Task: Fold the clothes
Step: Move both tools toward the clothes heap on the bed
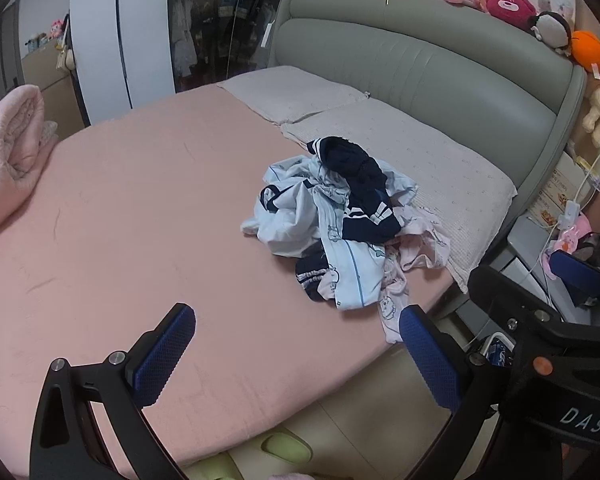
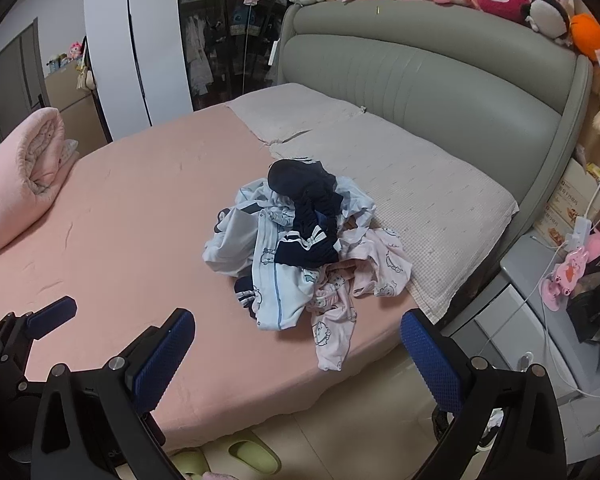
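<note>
Left gripper point(image 1: 296, 354) and right gripper point(image 2: 298, 358) both spread wide, empty, above bed point(image 2: 140, 200) edge. Clothes pile point(image 2: 300, 248) (crumpled: navy, pale blue, pink prints) lies mid-bed, near pillows point(image 2: 400, 184).

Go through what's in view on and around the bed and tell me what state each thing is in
Left gripper: open, holding nothing, above the bed's near edge.
Right gripper: open, holding nothing.
Clothes pile: crumpled, unfolded, on the bed.
Pink quilt: rolled up at the far left.
Pink sheet: spread flat, slightly creased.
Slippers: on the floor by the bed.
</note>
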The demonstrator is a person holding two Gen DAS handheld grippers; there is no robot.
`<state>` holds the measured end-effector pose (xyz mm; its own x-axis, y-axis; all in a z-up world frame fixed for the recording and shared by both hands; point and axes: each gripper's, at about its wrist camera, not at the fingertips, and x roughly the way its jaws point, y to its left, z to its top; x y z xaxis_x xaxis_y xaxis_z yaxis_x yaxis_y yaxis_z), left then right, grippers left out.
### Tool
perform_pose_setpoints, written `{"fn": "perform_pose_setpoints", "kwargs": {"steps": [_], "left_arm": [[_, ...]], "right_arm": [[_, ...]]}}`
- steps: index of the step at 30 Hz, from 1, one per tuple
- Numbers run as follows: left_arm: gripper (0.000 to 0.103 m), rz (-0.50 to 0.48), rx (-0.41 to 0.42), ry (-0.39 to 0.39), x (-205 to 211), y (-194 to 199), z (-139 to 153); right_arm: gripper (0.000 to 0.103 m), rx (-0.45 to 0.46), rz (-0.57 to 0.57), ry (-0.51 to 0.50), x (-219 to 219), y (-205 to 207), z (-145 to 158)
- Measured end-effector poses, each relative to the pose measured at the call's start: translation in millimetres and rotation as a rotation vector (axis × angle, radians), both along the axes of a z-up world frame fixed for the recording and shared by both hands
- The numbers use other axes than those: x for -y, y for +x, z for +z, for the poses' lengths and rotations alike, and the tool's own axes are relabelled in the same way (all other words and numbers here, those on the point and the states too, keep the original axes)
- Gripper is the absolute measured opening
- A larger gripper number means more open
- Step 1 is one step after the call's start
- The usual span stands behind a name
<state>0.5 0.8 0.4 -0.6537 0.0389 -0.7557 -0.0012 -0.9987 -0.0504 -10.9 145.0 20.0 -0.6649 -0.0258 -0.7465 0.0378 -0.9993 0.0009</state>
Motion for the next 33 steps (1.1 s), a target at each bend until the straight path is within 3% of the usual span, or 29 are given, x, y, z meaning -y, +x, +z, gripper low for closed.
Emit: {"fn": "perform_pose_setpoints", "kwargs": {"steps": [9, 22, 33], "left_arm": [[0.103, 0.000, 0.001, -0.010, -13.8, 8.8, 6.5], [0.103, 0.025, 0.055, 0.053, 15.5, -22.4, -28.9], [0.103, 0.051, 0.061, 0.112, 35.5, -48.8, -54.7]], "right_arm": [[0.103, -0.004, -0.006, 0.008, -0.8, 0.5, 0.0], [0.103, -0.024, 0.054, -0.012, -2.9, -17.0, -6.9], [0.103, -0.032, 0.050, 0.080, -13.2, -49.8, -37.8]]}}
